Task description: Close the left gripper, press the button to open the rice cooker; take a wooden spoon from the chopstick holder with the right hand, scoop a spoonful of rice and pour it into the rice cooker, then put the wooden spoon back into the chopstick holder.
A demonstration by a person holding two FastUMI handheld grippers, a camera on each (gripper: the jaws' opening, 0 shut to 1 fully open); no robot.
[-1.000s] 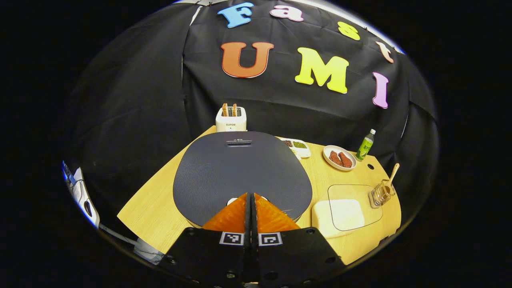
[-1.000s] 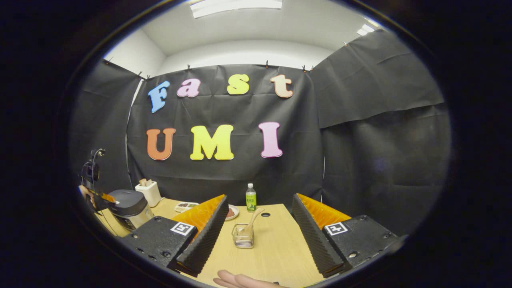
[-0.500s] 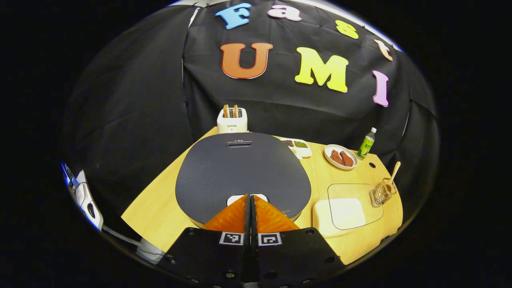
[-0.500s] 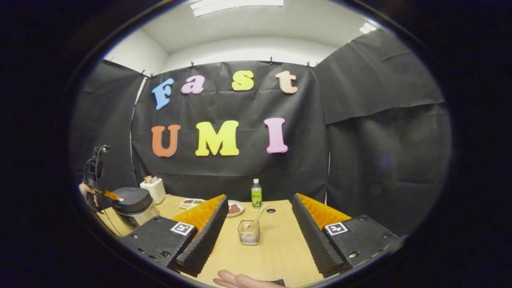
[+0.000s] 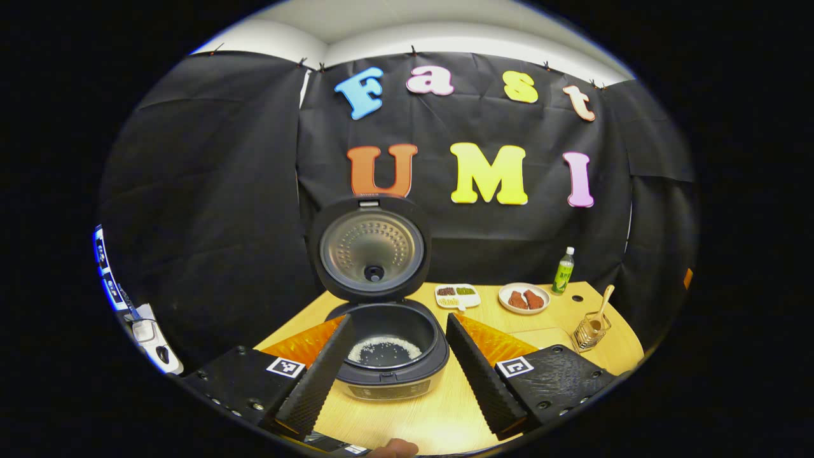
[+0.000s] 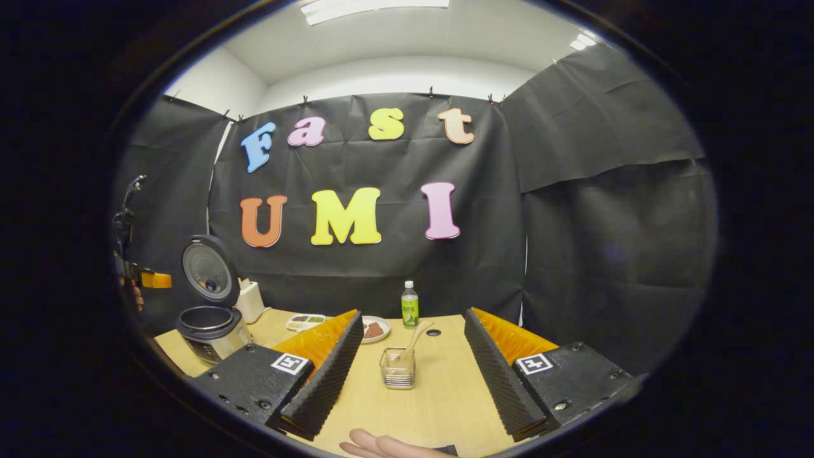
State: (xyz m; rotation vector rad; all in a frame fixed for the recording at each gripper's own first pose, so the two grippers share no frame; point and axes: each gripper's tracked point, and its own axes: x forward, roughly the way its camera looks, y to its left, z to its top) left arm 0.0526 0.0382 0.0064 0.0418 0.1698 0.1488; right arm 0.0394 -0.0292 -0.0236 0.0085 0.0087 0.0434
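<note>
The rice cooker (image 5: 388,356) stands with its lid (image 5: 372,248) swung upright, and white rice lies in the bottom of its pot. My left gripper (image 5: 397,375) is open, held back from the cooker, which sits between its fingers in the left gripper view. The wooden spoon (image 6: 412,346) leans in the clear chopstick holder (image 6: 398,375) on the table, ahead of my open right gripper (image 6: 410,381), which holds nothing. The right gripper view has the cooker (image 6: 206,324) at far left with the left gripper (image 6: 149,280) above it.
A toaster (image 6: 251,300) stands behind the cooker. A divided tray (image 5: 456,294), a plate of red-brown pieces (image 5: 524,298) and a green bottle (image 5: 562,270) line the back of the wooden table (image 6: 432,394). Fingers of a hand (image 6: 381,445) show at the bottom edge.
The left gripper has lifted off the cooker's button, drawn back and opened. The cooker's lid has sprung up. The right gripper has barely moved.
</note>
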